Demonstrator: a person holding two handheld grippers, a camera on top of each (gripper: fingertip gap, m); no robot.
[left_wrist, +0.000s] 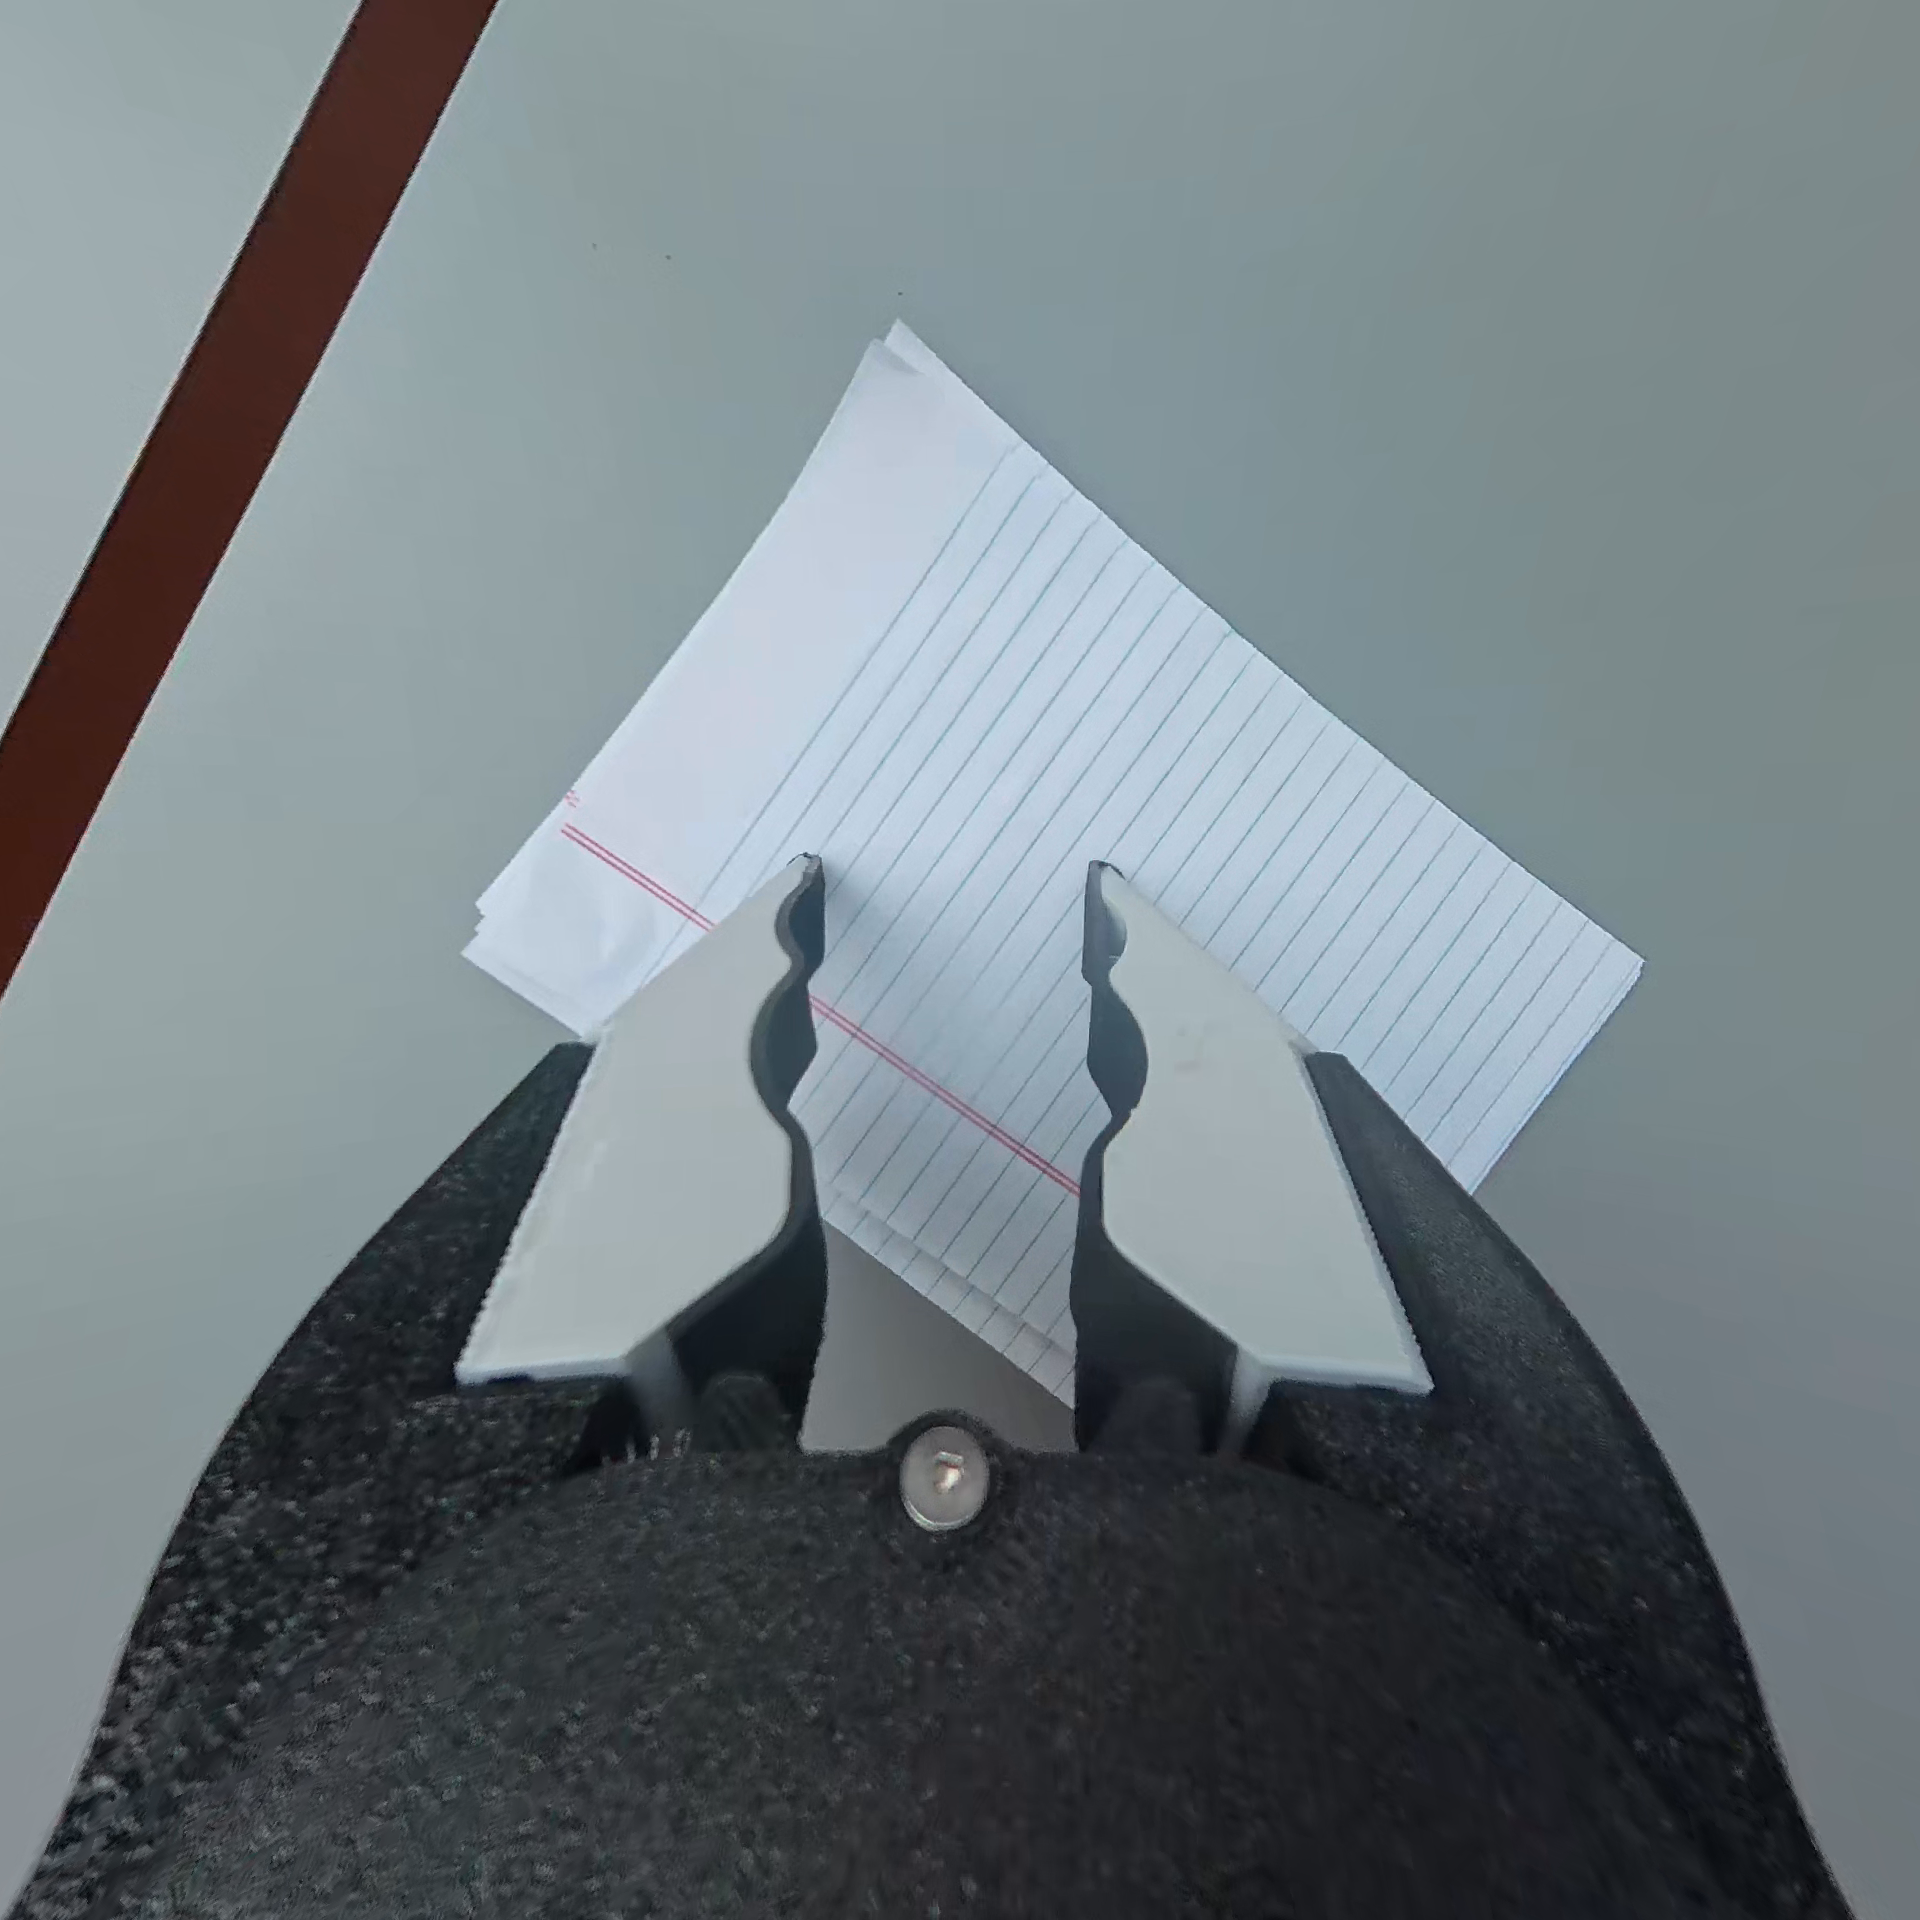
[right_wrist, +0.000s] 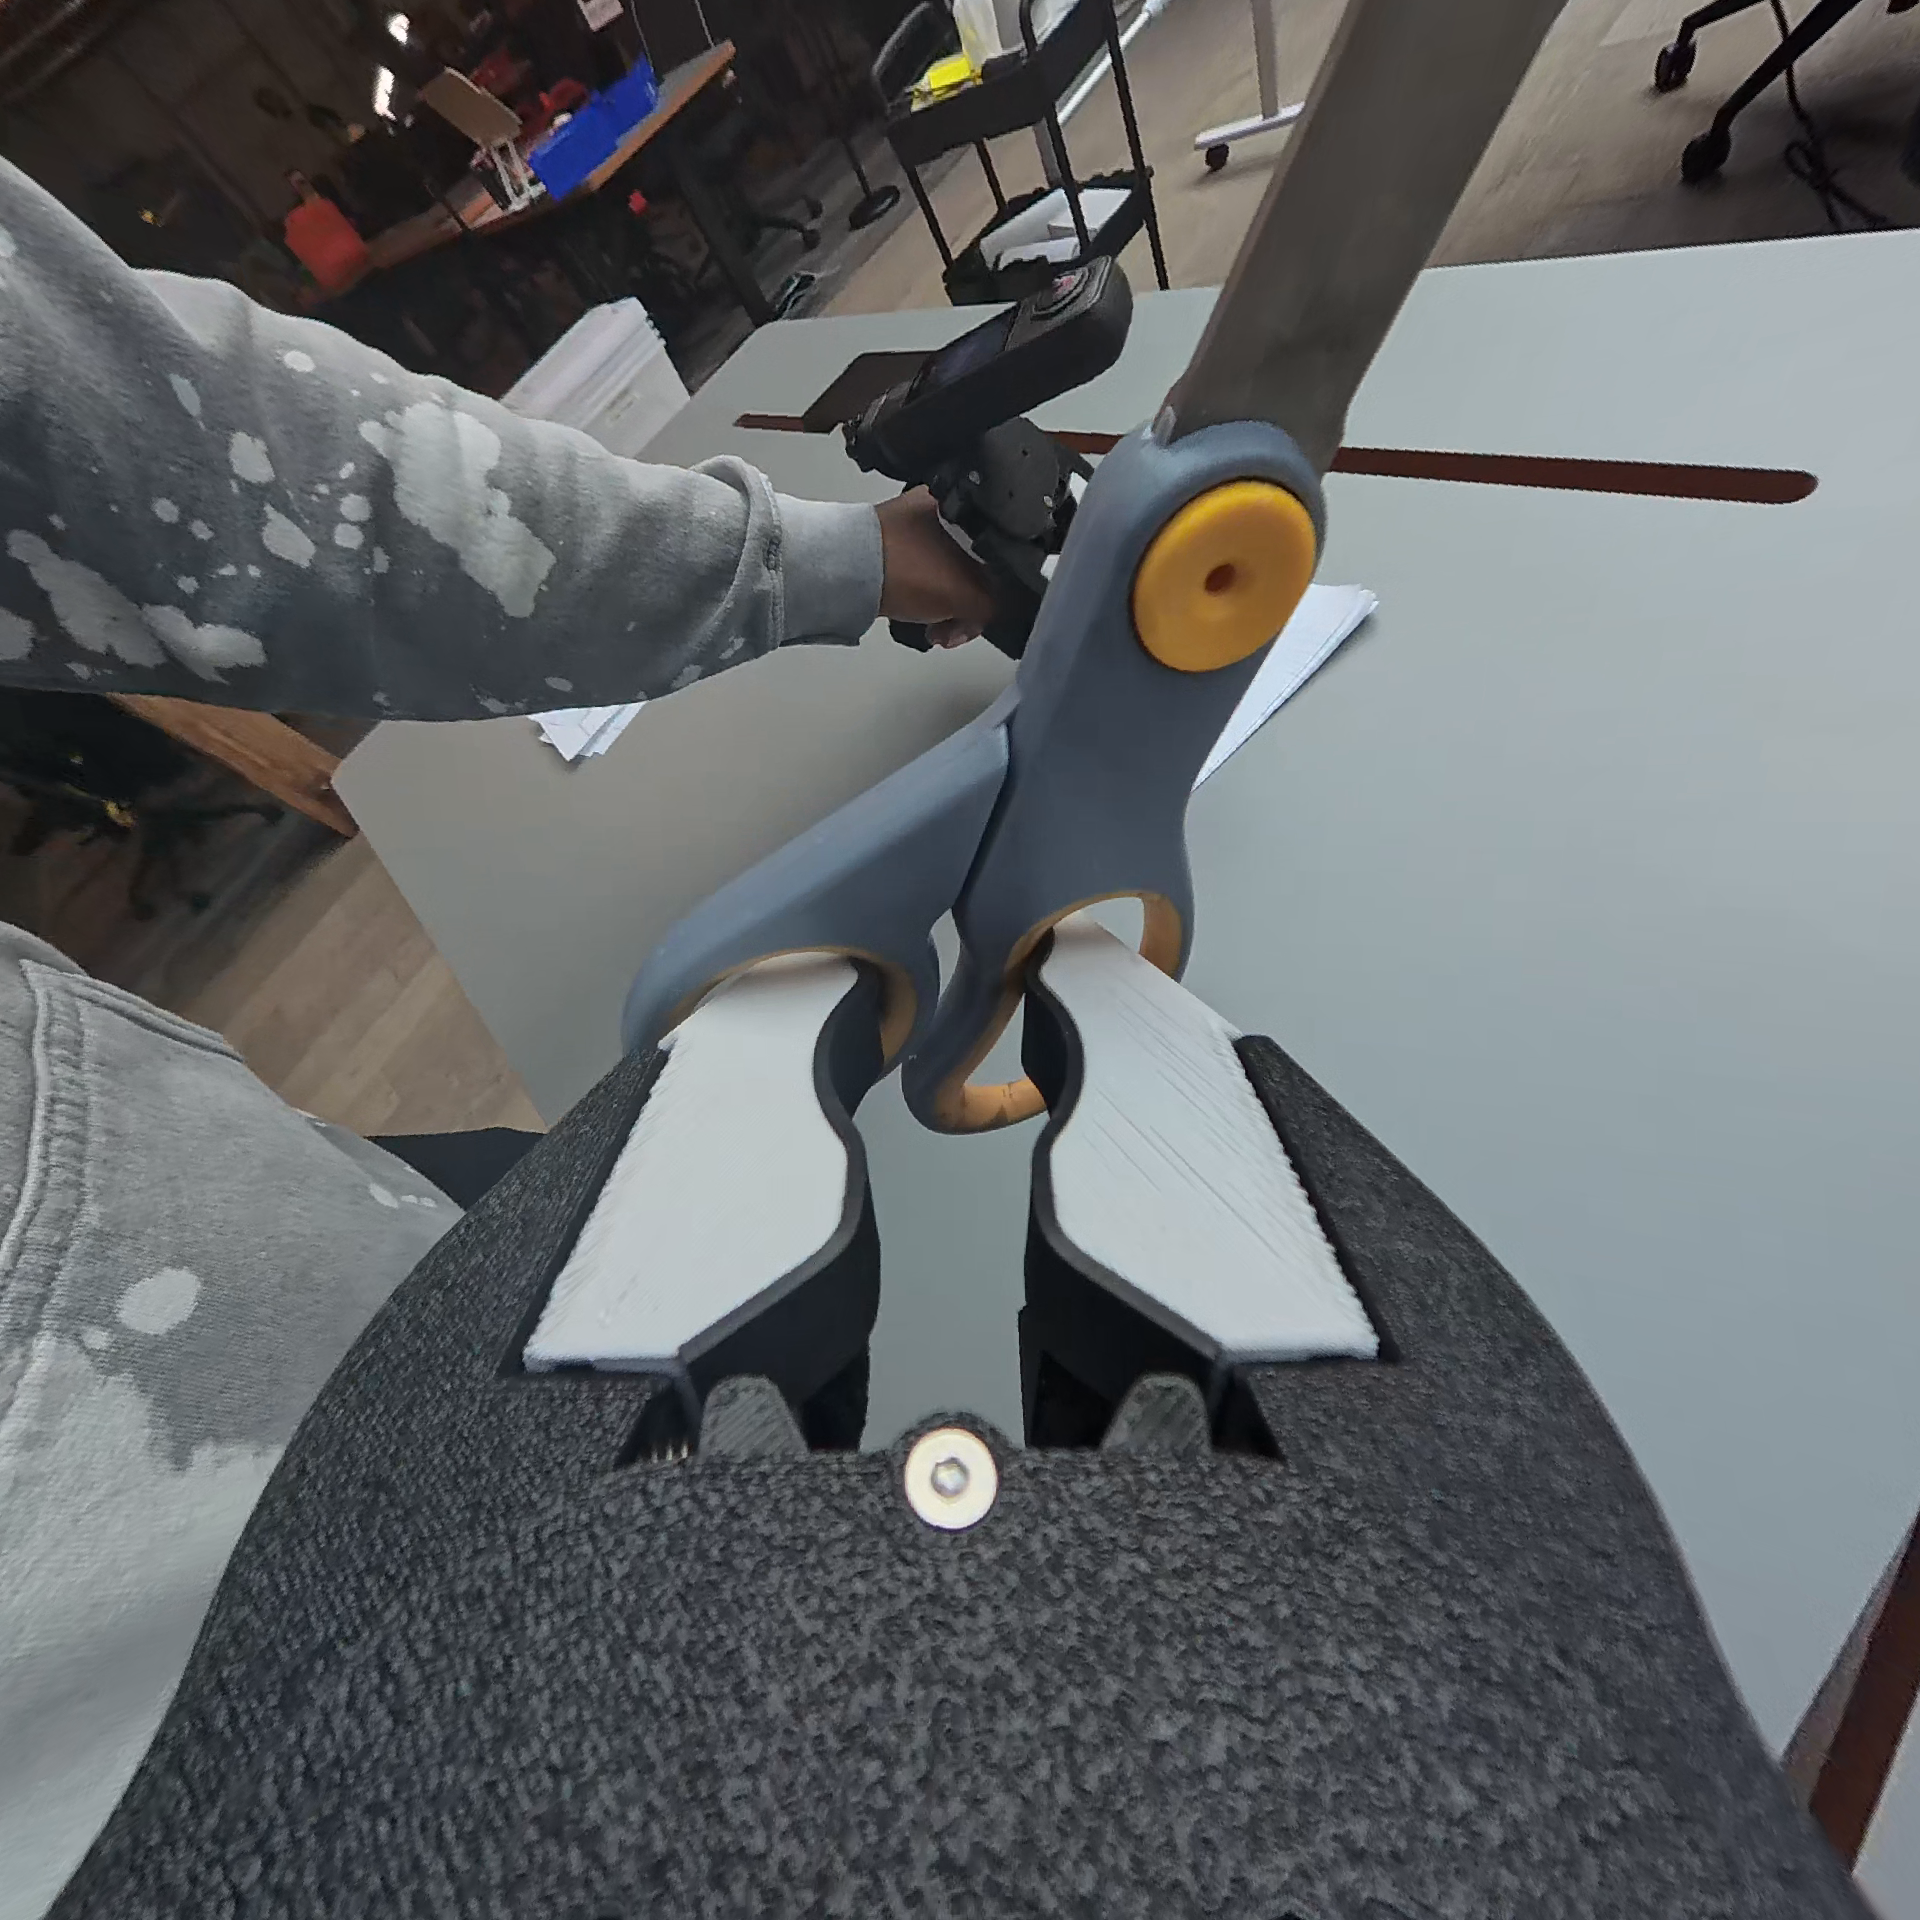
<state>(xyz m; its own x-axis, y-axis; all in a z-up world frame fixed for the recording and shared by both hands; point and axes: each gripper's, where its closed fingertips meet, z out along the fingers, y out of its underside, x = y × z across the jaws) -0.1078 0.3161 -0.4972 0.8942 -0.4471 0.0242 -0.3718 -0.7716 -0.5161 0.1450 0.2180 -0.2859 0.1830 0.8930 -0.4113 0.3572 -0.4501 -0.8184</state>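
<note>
On the grey bench (left_wrist: 1455, 312), a small stack of lined paper (left_wrist: 1039, 727), lying flat and turned cornerwise; just above it, left hand-held gripper (left_wrist: 951, 868), fingers spread, nothing between them, tips over the sheets, contact unclear; beyond, a dark red slot (left_wrist: 239, 364) in the benchtop. Over the same bench, right hand-held gripper (right_wrist: 961, 961), one finger through each handle loop of grey-and-yellow scissors (right_wrist: 1101, 769), fingers parted, blades up and away; farther left, a spotted grey sleeve (right_wrist: 364, 540).

Each gripper (left_wrist: 951, 868) (right_wrist: 971, 961): textured black body, pale grey fingers, one silver screw (right_wrist: 950, 1492); bleach-spotted grey sleeve (right_wrist: 395, 540) left of the right one.
</note>
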